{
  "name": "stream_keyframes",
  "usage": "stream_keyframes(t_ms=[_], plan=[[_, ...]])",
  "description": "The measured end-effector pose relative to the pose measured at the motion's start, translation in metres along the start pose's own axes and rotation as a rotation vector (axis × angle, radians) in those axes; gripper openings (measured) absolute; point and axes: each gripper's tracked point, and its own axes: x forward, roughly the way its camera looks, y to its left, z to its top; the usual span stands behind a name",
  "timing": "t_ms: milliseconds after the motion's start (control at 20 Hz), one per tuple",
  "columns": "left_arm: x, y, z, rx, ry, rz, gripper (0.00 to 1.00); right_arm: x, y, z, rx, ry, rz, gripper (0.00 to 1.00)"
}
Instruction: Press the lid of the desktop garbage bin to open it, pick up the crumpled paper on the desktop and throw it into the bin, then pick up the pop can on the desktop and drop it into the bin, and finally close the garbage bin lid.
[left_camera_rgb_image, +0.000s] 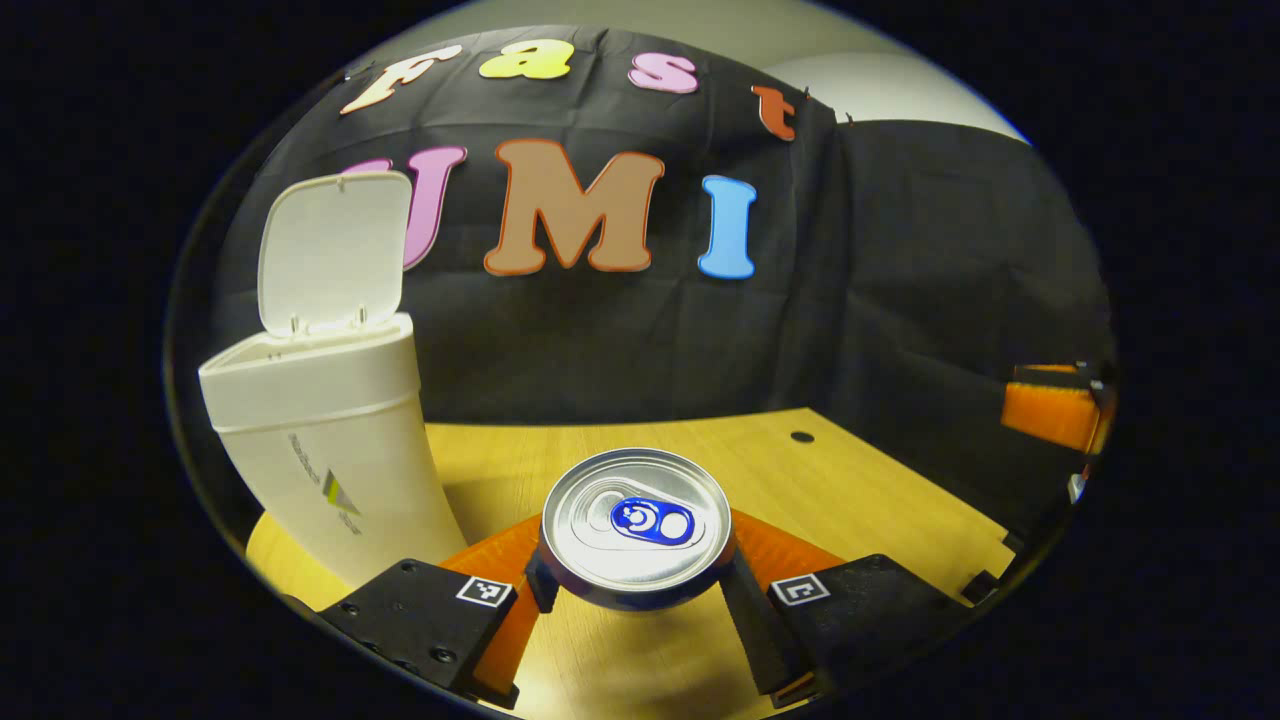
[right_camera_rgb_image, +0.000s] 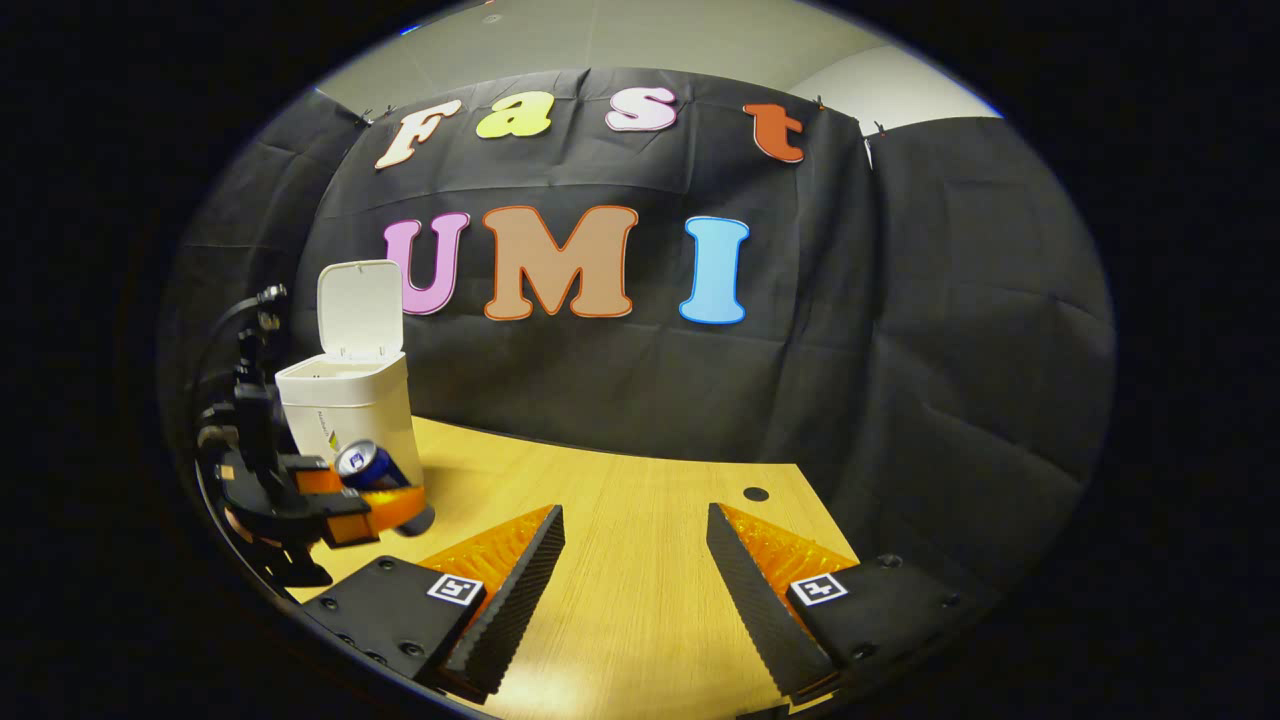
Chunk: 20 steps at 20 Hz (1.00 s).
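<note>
Pop can (left_camera_rgb_image: 636, 528) clamped in left gripper (left_camera_rgb_image: 636, 590); seemingly airborne

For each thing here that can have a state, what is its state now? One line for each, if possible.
Garbage bin: standing upright on the table, open.
Lid: flipped up at the back of the bin.
Pop can: held in the left gripper, tab unopened, lifted off the table in the right gripper view.
Left gripper: shut on the pop can.
Right gripper: jaws apart, holding nothing.
</note>
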Motion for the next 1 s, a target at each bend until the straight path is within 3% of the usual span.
stream_keyframes(t_ms=[200, 450, 750, 1000], plan=[[-0.006, 0.014, 0.064, -0.005, -0.122, 0.013, 0.78, 0.007, 0.008, 0.006, 0.009, -0.017, 0.014, 0.95], [-0.011, 0.062, 0.129, -0.012, -0.229, 0.091, 0.78, 0.015, 0.018, 0.008, 0.014, -0.020, 0.026, 0.95], [-0.008, 0.145, 0.162, 0.043, -0.257, 0.241, 0.78, 0.024, 0.028, 0.005, 0.015, -0.009, 0.027, 0.95], [0.005, 0.211, 0.146, -0.011, -0.160, 0.354, 0.77, 0.028, 0.035, 0.003, 0.016, 0.000, 0.019, 0.96]])
